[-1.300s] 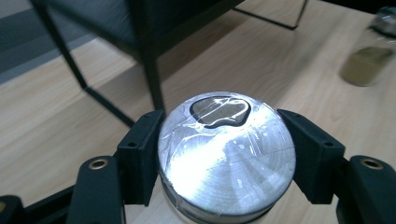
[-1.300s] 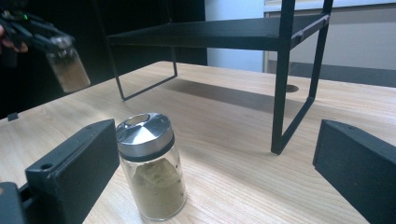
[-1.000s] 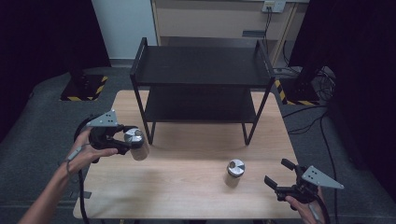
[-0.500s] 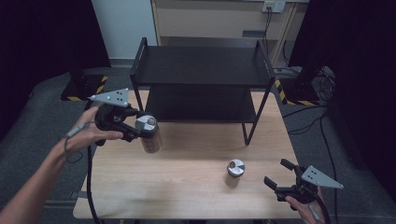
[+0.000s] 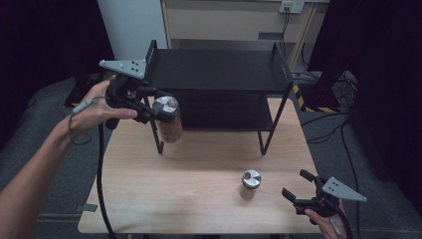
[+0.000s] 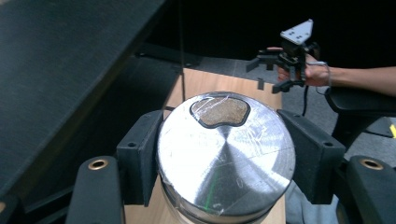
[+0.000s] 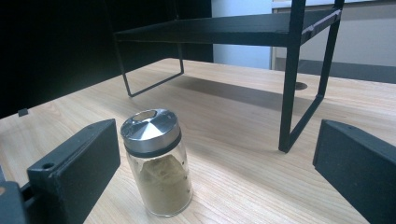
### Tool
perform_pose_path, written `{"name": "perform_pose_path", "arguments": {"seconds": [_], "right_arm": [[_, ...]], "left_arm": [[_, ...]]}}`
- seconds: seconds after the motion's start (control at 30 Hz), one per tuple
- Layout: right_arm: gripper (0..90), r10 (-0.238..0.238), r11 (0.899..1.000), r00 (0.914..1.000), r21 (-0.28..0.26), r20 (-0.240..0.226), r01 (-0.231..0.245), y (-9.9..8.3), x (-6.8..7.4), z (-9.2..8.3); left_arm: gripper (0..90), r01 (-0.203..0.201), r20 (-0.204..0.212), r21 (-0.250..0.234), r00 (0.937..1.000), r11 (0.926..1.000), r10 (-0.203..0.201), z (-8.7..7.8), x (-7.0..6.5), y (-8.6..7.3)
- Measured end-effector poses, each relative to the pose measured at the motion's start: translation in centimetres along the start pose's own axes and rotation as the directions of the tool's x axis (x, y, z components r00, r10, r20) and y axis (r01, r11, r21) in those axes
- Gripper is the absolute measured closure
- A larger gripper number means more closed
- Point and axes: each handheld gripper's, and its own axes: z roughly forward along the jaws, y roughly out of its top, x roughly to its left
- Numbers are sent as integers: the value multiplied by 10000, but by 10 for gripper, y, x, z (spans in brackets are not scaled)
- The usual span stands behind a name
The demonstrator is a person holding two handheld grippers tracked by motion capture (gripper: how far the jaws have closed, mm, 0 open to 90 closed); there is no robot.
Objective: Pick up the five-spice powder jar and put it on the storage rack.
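Left gripper (image 5: 149, 105) is clamping a spice jar (image 5: 167, 119) in the air, at the black shelf's (image 5: 214, 69) 9 o'clock corner. Right gripper (image 5: 298, 189) is sitting wide open at the table's (image 5: 199, 169) 4 o'clock, second jar (image 5: 250, 184) standing just beside it.

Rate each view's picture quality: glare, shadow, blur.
High view: room edges fall into black, and the shelf rack shades the table beneath it. Left gripper view: streaky glare on the held jar's metal lid; the near shelf is soft. Right gripper view: the standing jar is sharp, while the right claw blurs at the edges.

Left tongs (image 5: 155, 110) raised, clamped; right tongs (image 5: 295, 190) low, jaws apart.
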Motion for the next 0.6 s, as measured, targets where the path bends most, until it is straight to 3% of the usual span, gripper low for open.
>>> {"name": "perform_pose_path", "arguments": {"seconds": [0.33, 0.6], "right_arm": [[12, 29, 10000, 9999, -52, -122, -30, 0, 1, 1], [12, 64, 10000, 9998, -72, -169, -65, 0, 1, 0]], "left_arm": [[332, 428, -893, -131, 9950, 9990, -438, -12, 0, 36], [333, 677, -1508, -249, 9860, 9974, -707, -16, 8, 61]]}}
